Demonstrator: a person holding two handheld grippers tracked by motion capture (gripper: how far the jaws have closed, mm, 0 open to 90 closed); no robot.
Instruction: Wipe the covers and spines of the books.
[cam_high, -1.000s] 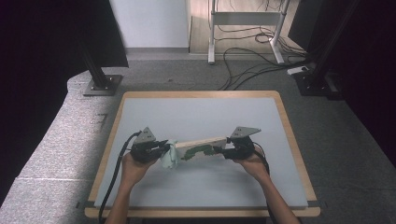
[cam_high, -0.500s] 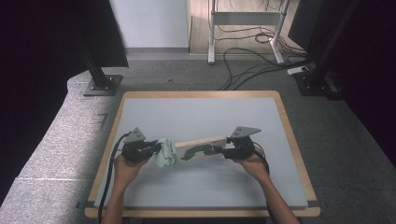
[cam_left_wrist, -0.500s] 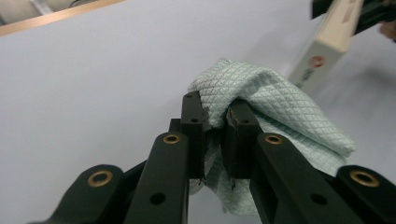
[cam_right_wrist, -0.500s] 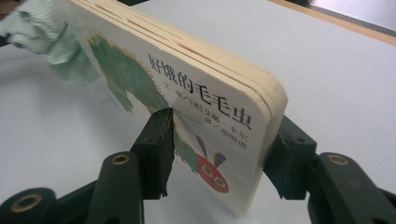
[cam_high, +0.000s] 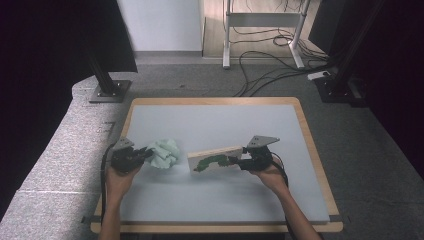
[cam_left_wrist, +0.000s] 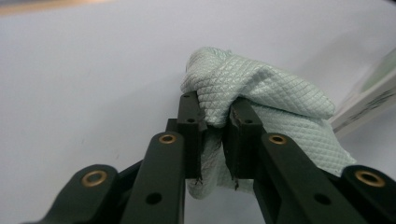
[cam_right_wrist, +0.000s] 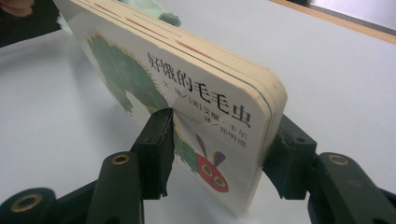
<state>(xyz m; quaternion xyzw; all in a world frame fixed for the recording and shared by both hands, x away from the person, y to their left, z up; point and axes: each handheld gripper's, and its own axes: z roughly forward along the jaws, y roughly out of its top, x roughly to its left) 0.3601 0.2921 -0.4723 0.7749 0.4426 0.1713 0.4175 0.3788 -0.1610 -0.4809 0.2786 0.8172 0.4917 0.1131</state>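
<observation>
My left fingers (cam_left_wrist: 215, 128) pinch only a fold of the cloth (cam_left_wrist: 261, 98), my right fingers (cam_right_wrist: 224, 149) clamp the board book (cam_right_wrist: 187, 93) upright, so either could slip onto the bench (cam_high: 210, 120).

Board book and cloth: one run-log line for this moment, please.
left tongs: shut on cloth | right tongs: shut on board book, on edge | cloth apart from book

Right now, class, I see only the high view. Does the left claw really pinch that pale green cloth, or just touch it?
Observer: Pinched. In the left gripper view the left claw squeezes a fold of the cloth between both pads.
Operator: And the cover of the book?
Observer: A red-faced green caterpillar and a Chinese title.
Operator: The right claw's hold?
Observer: The right claw clamps the book across its thickness, one pad on the cover.
</observation>
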